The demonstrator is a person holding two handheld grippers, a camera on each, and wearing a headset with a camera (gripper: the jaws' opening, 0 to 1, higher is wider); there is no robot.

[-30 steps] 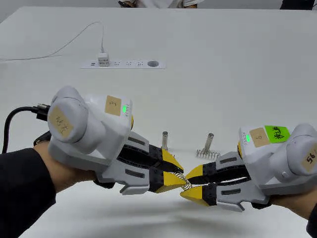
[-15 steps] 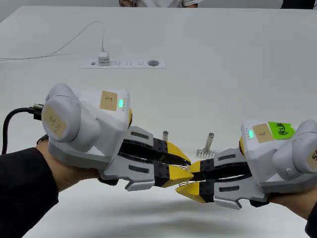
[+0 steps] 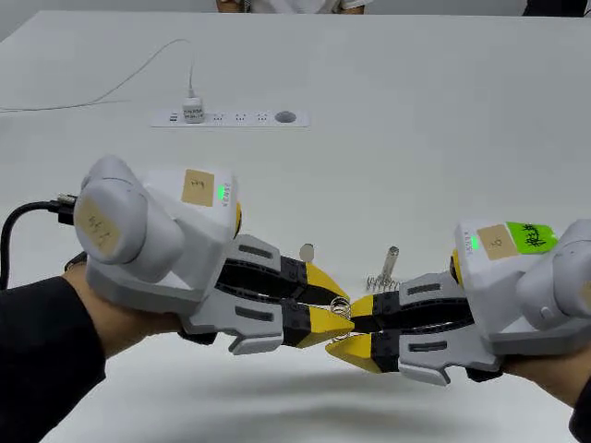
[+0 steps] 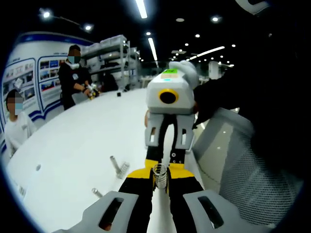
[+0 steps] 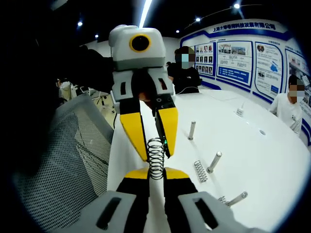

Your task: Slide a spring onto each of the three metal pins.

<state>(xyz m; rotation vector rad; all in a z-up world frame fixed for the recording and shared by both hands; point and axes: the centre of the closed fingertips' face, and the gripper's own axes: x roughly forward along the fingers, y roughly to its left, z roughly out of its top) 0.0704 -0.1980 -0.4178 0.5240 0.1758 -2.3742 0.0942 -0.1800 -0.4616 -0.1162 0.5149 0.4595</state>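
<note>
Steel spring (image 5: 155,158) clamped between my left tool (image 3: 340,312) and right tool (image 3: 343,327); left has slid closer.

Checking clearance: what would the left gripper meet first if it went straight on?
The spring at its tips, then almost at once the right gripper, which faces it tip to tip; the depth between them is unclear.

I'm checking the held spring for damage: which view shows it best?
Right gripper view: the spring shows side-on, its coils distinct. The left gripper view sees it foreshortened; the head view catches a few coils.
</note>
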